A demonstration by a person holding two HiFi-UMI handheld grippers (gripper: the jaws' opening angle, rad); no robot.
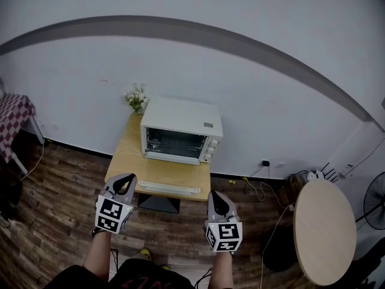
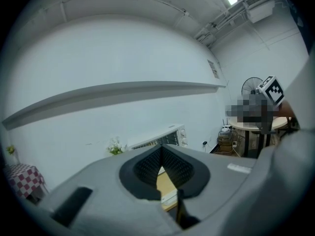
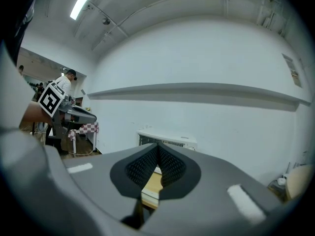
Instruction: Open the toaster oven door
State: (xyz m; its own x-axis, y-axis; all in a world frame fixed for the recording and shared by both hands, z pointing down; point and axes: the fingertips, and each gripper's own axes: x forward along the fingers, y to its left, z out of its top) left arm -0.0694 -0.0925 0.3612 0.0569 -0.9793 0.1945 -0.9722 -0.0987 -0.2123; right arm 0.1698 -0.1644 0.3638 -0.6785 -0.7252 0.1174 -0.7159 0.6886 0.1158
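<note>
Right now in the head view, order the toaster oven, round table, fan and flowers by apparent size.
1. toaster oven and round table: look about alike, unranked.
2. fan, cut by the frame edge.
3. flowers, smallest.

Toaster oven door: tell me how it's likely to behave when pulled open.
The toaster oven door looks like a rigid glass pane, so it should swing stiffly, not flex, and dislike knocks. The toaster oven seems a compact box standing loose on the wooden table, so a pull may drag it forward.
</note>
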